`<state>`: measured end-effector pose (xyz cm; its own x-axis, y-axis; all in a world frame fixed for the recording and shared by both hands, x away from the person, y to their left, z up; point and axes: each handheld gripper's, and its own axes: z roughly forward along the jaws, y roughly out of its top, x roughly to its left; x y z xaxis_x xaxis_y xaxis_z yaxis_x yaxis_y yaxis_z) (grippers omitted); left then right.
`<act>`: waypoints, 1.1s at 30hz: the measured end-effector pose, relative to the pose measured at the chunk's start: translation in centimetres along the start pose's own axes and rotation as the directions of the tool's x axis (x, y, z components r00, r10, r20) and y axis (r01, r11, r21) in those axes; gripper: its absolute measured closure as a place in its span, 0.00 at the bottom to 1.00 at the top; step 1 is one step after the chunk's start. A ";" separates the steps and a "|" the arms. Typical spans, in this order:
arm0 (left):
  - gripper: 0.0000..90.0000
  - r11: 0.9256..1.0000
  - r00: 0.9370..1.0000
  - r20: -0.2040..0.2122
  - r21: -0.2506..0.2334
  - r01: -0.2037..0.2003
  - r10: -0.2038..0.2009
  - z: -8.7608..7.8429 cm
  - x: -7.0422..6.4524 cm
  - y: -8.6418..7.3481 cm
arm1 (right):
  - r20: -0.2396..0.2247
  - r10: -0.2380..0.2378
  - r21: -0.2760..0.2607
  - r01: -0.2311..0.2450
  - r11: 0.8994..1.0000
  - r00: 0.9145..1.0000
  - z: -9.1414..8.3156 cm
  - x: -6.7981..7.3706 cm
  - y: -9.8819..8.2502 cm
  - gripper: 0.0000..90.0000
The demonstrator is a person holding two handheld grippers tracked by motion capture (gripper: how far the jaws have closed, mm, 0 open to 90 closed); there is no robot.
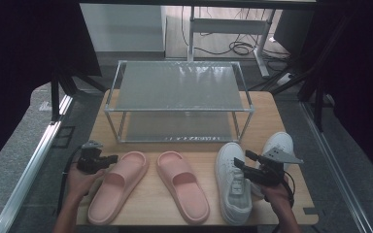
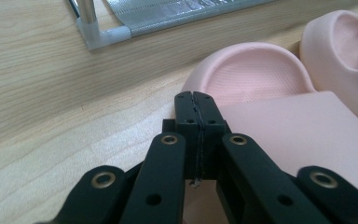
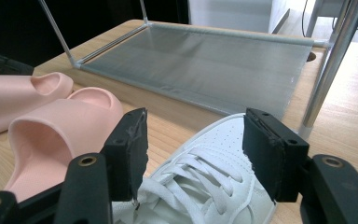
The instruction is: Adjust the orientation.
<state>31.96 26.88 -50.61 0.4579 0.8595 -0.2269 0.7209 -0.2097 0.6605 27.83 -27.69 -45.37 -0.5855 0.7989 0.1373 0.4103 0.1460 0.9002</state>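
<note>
Right gripper [image 1: 243, 165] poised over the white sneaker [image 1: 233, 187], jaws apart and empty.

The sneaker lies lower right of the high view, toe toward the shoe rack [image 1: 177, 109], long axis running bottom-to-top. Left gripper [image 1: 112, 158], jaws pressed together on nothing, noses the pink slide [image 1: 119, 187] at lower left.
</note>
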 end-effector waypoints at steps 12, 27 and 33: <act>0.95 0.998 1.000 0.000 -0.056 0.003 -0.003 -1.4 0.1 0.5 | -0.009 0.004 -0.010 -0.004 1.000 1.000 -0.2 -0.1 0.2 0.45; 0.52 0.987 0.999 0.023 -0.157 -0.032 0.036 -4.0 -1.1 -0.8 | -0.020 0.006 -0.006 -0.007 1.000 1.000 -0.1 0.0 0.3 0.45; 0.49 0.982 0.998 0.045 -0.188 -0.037 0.046 -5.4 -1.4 -1.3 | -0.038 0.002 0.005 -0.002 1.000 0.999 0.1 0.2 0.3 0.44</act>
<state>27.54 28.46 -47.30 0.5136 0.8270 -0.2286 0.5933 -0.1499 0.7909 27.85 -27.42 -45.09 -0.6106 0.7767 0.1546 0.4147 0.1473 0.8980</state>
